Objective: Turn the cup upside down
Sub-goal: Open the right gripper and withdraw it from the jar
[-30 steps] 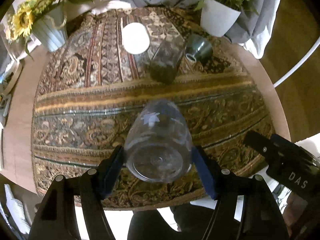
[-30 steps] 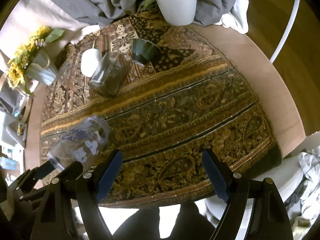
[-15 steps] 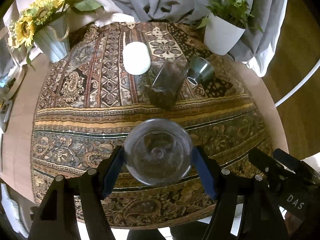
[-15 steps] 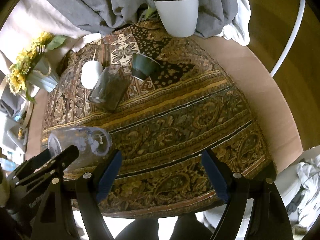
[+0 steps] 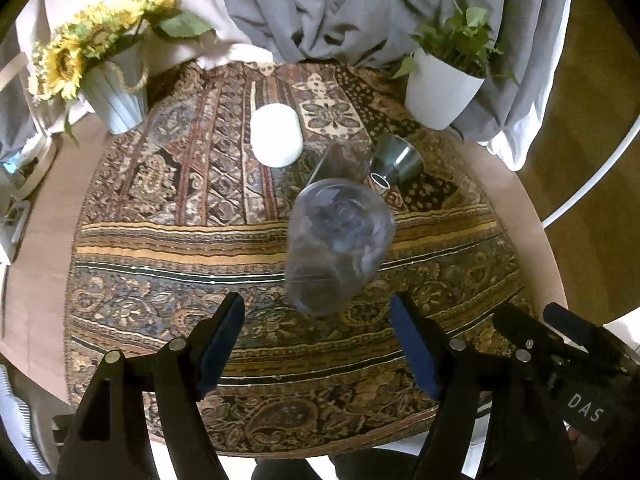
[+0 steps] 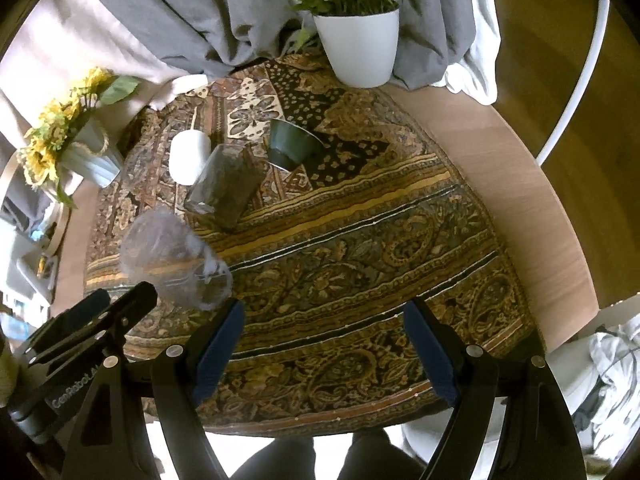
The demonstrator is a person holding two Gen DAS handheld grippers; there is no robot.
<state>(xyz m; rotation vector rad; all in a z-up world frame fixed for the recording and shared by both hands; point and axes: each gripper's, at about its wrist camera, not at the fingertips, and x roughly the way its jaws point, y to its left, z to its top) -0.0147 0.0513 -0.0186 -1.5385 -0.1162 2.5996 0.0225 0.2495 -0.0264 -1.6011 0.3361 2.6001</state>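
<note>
We have the clear cup [image 5: 338,246] sitting on the patterned cloth [image 5: 168,240] just ahead of our left hand-held gripper [image 5: 316,344], whose blue pads stand spread wide with nothing between them. The cup looks blurred in both views, so we cannot tell for sure whether its rim or its base is down; from the broad rounded end facing us we judge it is inverted or nearly so, which would put the flip at its end. With the jaws this wide, both pads are apart from the glass wall, and we think that is what lets the cup rest on its own.

Our right hand-held gripper [image 6: 324,344] is also spread wide and holds nothing; in its view the cup [image 6: 176,258] lies off to its left, beside the other tool's black body. We read it as idle here, kept out of the way.

Beyond the cup, farther from our left gripper, stand a tinted square glass [image 5: 340,160], a dark green cup [image 5: 398,160] and a white cup [image 5: 276,140], close together and near the clear cup's far side. That is the tight direction. Toward us the cloth is bare up to the round bench [image 5: 516,200] edge, so pulling straight back looks the safest way out. A sideways sweep could knock the cup toward the tinted glass.
</note>
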